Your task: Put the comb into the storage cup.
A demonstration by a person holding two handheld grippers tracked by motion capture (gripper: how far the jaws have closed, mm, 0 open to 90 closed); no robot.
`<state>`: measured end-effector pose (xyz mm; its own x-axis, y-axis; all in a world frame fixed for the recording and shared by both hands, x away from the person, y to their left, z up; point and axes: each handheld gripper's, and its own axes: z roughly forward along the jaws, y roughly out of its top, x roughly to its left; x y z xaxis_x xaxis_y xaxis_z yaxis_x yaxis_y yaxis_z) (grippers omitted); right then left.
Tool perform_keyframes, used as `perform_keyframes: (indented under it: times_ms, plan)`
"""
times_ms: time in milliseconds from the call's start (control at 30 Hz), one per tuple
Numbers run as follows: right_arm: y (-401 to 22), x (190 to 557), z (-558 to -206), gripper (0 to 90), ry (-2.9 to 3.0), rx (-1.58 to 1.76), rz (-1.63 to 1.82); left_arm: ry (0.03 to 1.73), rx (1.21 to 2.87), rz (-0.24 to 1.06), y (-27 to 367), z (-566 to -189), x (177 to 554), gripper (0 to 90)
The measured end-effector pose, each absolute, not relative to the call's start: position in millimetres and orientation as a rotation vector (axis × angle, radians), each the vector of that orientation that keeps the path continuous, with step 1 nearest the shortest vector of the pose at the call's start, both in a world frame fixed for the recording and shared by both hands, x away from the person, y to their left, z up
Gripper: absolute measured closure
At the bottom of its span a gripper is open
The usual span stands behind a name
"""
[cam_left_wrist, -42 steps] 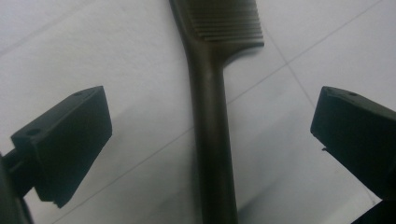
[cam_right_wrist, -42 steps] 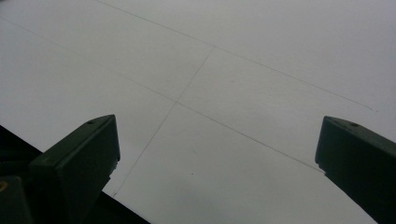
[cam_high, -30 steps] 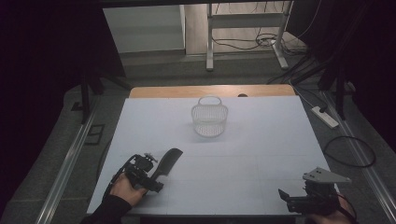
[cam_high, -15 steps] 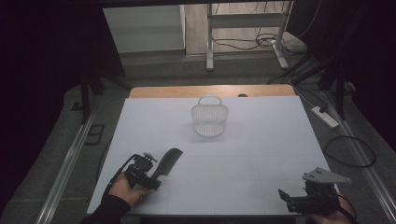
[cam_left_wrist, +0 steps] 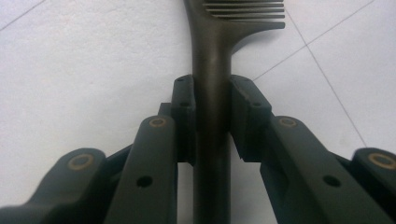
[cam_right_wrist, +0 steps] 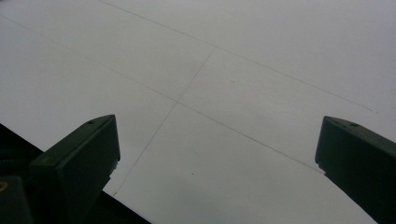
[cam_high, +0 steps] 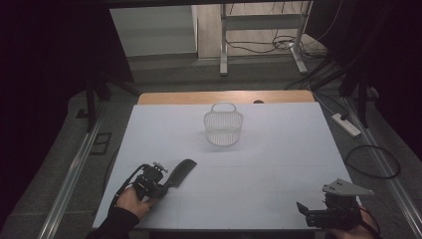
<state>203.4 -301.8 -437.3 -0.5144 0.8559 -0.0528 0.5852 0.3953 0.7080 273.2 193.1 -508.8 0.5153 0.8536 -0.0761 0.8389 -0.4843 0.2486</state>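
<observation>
A dark comb (cam_high: 180, 172) lies on the white table (cam_high: 278, 149) at the near left, teeth pointing away and to the right. My left gripper (cam_high: 163, 186) is at its handle end, held by a hand. In the left gripper view the comb's handle (cam_left_wrist: 212, 42) runs straight up between the jaws, and both pads (cam_left_wrist: 184, 100) press its sides; the jaws have just been closing onto it. My left gripper (cam_left_wrist: 212, 93) is shut on the comb. My right gripper (cam_high: 304, 211) rests at the near right edge, and my right gripper (cam_right_wrist: 217, 140) stands open over bare table.
A white wire basket (cam_high: 223, 128) with a handle stands upright at the middle far part of the table. A wooden strip (cam_high: 224, 97) borders the far edge. Dark floor, cables and a power strip (cam_high: 346, 124) lie beyond the table's right side.
The left gripper's jaws have drawn in around the comb's handle. Comb, both hands and the right gripper stay where they were.
</observation>
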Motion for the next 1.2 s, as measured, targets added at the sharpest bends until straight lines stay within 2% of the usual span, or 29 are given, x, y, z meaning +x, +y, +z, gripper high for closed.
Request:
perform_keyframes:
  times_ms: [367, 800, 1200]
  plan:
    - [-302, 203, -437, 0.4, 2.246, 1.244, 0.892, 1.405, 2.403, 0.064, 200, -501, 273, 72.8]
    - [-302, 203, -437, 0.3, 2.242, 1.244, 0.899, 1.321, 2.299, 0.173, 203, -486, 266, 72.7]
    - [-303, 203, -436, 0.2, 2.242, 1.244, 0.909, 1.241, 2.222, 0.221, 203, -475, 259, 72.7]
